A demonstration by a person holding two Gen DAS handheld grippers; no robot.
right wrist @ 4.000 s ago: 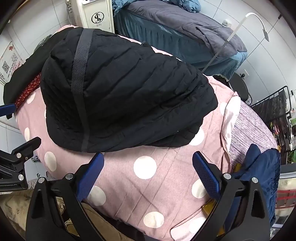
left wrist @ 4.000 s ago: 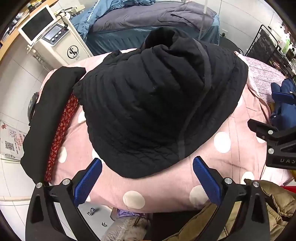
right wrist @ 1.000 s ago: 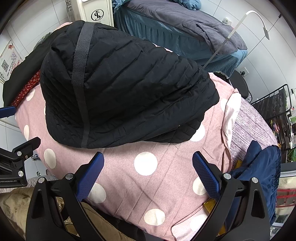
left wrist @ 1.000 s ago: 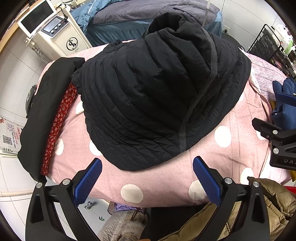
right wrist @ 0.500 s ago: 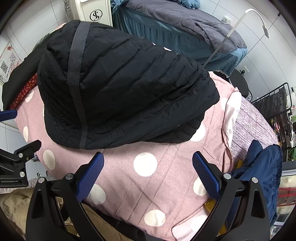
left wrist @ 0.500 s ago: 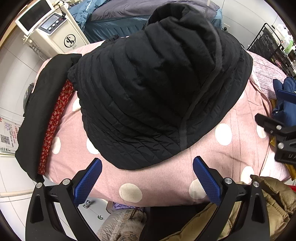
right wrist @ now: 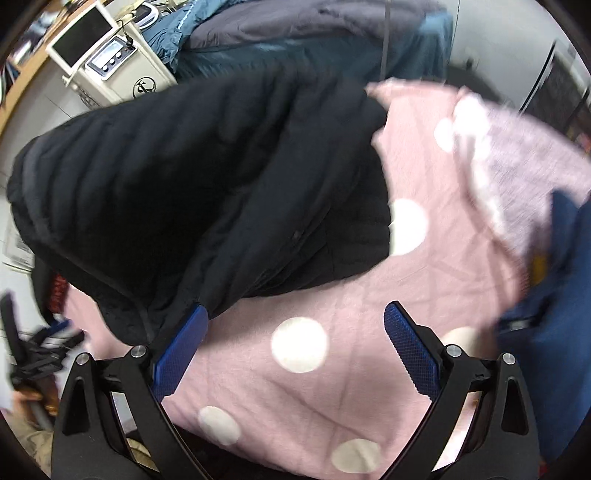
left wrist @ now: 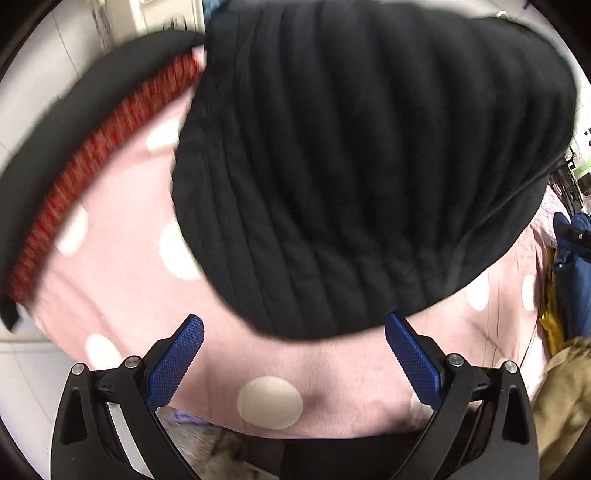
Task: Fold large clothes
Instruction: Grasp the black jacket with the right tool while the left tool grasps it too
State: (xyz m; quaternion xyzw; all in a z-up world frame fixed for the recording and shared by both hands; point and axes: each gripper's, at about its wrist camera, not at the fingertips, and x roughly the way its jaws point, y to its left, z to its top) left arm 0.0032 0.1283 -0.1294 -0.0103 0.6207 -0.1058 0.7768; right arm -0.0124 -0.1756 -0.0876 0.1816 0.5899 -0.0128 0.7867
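A folded black quilted jacket (left wrist: pixel 362 166) lies on a pink sheet with white dots (left wrist: pixel 122 266). It also shows in the right wrist view (right wrist: pixel 207 184). My left gripper (left wrist: pixel 293 354) is open and empty, close to the jacket's near hem. My right gripper (right wrist: pixel 295 343) is open and empty over the pink sheet (right wrist: pixel 424 295), its left finger (right wrist: pixel 181 347) at the jacket's lower right edge. Both views are motion-blurred.
A black garment with a red patterned lining (left wrist: pixel 92 147) lies at the sheet's left edge. A dark blue garment (right wrist: pixel 561 295) and a mauve knit (right wrist: pixel 517 158) lie at the right. A white machine (right wrist: pixel 110 62) and a blue-grey bed (right wrist: pixel 314 33) stand behind. A tan coat (left wrist: pixel 561 406) is at the lower right.
Both grippers have moved quickly in toward the jacket. The left now sits close to its near hem. The right has swung to the jacket's right side. Both stay open.
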